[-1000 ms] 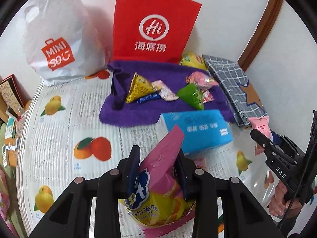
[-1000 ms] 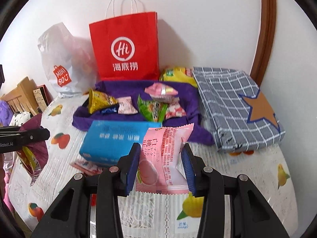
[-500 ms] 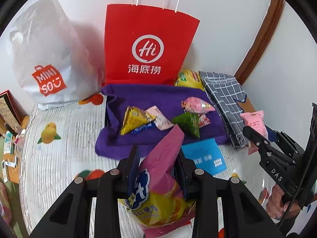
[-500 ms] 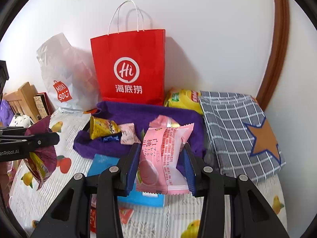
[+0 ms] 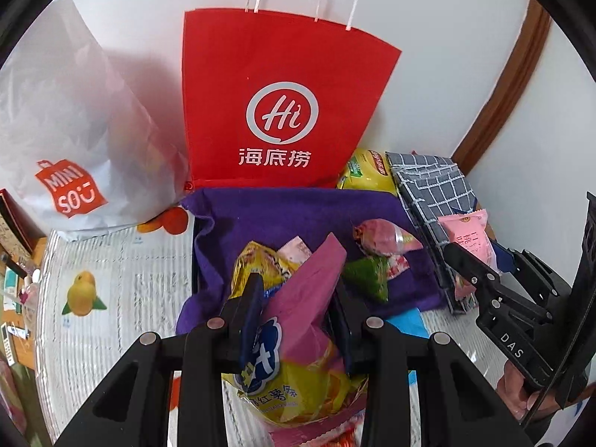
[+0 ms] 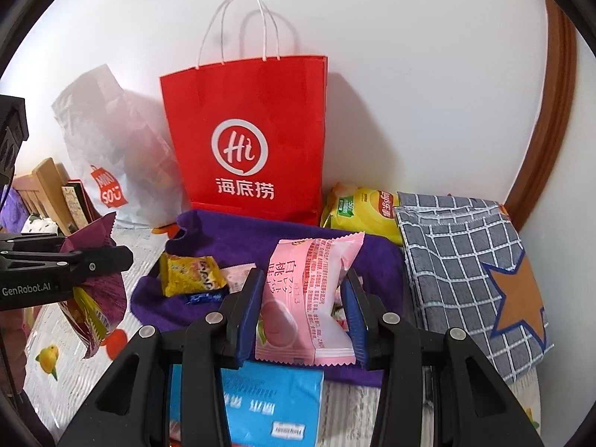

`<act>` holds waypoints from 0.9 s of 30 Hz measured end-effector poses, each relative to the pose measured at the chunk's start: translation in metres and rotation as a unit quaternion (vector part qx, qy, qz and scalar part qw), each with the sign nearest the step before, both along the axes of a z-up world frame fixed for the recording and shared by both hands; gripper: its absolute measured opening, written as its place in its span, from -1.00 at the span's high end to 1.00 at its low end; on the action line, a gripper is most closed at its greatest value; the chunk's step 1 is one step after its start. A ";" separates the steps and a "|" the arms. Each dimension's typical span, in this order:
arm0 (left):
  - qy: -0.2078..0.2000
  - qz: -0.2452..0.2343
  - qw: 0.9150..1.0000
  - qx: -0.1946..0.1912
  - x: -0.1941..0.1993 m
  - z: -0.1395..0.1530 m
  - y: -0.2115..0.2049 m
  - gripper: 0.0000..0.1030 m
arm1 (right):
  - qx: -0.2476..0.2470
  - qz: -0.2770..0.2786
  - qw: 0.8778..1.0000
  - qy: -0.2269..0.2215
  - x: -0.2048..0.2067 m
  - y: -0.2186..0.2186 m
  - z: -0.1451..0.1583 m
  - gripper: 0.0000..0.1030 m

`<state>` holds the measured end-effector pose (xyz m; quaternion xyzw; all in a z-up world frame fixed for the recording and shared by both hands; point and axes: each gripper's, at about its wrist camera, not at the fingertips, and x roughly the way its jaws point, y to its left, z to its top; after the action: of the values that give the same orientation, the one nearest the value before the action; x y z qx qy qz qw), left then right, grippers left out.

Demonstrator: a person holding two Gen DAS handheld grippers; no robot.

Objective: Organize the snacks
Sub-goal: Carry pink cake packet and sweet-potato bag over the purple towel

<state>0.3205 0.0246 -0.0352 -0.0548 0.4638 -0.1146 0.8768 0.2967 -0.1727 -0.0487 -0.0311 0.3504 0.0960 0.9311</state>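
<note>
Purple bag (image 5: pixel 309 290) in left claw (image 5: pixel 294 313), pink packet (image 6: pixel 305 298) in right claw (image 6: pixel 303 320)

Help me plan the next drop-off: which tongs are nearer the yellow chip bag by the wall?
Right, I'd judge. The right tongs, shut on the pink packet, sit just short of the yellow chip bag. The left tongs, holding the magenta snack bag, are further left.

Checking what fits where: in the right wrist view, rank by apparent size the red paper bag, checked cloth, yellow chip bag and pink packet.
1. red paper bag
2. checked cloth
3. pink packet, unsure: it is nearest the camera
4. yellow chip bag
</note>
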 end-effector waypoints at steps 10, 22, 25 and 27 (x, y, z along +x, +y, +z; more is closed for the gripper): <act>0.014 0.001 1.000 -0.005 0.046 -0.018 -0.006 0.36 | 0.006 0.009 1.000 0.014 0.051 0.010 -0.015 0.18; 0.048 0.005 0.999 -0.009 0.082 -0.058 -0.008 0.36 | -0.020 0.018 0.998 0.062 0.088 0.009 -0.060 0.18; 0.055 0.007 0.998 -0.008 0.086 -0.065 -0.009 0.36 | -0.029 0.012 0.996 0.083 0.095 0.004 -0.072 0.18; 0.058 0.010 0.998 -0.005 0.088 -0.069 -0.009 0.36 | -0.033 0.004 0.995 0.090 0.098 0.000 -0.077 0.17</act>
<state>0.4083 0.0161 -0.1038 -0.0703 0.5128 -0.1045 0.8492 0.3950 -0.1732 -0.1261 -0.0546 0.4355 0.0900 0.8940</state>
